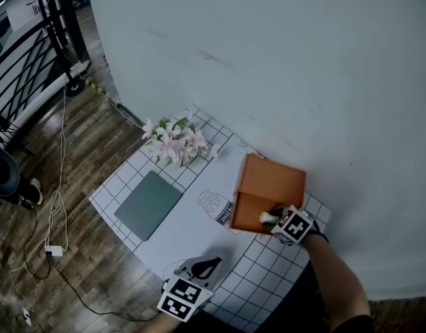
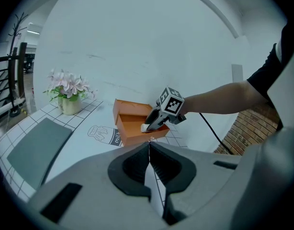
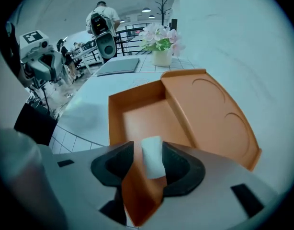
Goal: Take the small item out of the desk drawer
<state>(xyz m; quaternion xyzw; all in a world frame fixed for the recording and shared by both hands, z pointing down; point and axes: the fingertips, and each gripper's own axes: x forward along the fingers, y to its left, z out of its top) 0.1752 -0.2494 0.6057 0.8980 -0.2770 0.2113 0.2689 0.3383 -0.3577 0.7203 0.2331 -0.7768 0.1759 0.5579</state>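
An orange desk drawer box (image 1: 268, 186) stands on the white grid table (image 1: 192, 234), its drawer (image 3: 147, 114) pulled out toward me. A small white block (image 3: 152, 157) lies between the jaws of my right gripper (image 3: 149, 166), over the drawer's front wall. A thin gap shows at the block's left side, so the pads do not clamp it. From the left gripper view the right gripper (image 2: 149, 123) hovers at the drawer (image 2: 132, 123) with the white block (image 2: 144, 127) at its tip. My left gripper (image 2: 149, 145) is shut and empty, low near the table's front edge (image 1: 211, 262).
A pot of pink flowers (image 1: 177, 143) stands at the table's back left. A grey pad (image 1: 148, 204) lies left of a printed milk-carton drawing (image 1: 213, 203). The white wall (image 1: 303, 61) runs close behind the box. Cables lie on the wooden floor (image 1: 57, 207).
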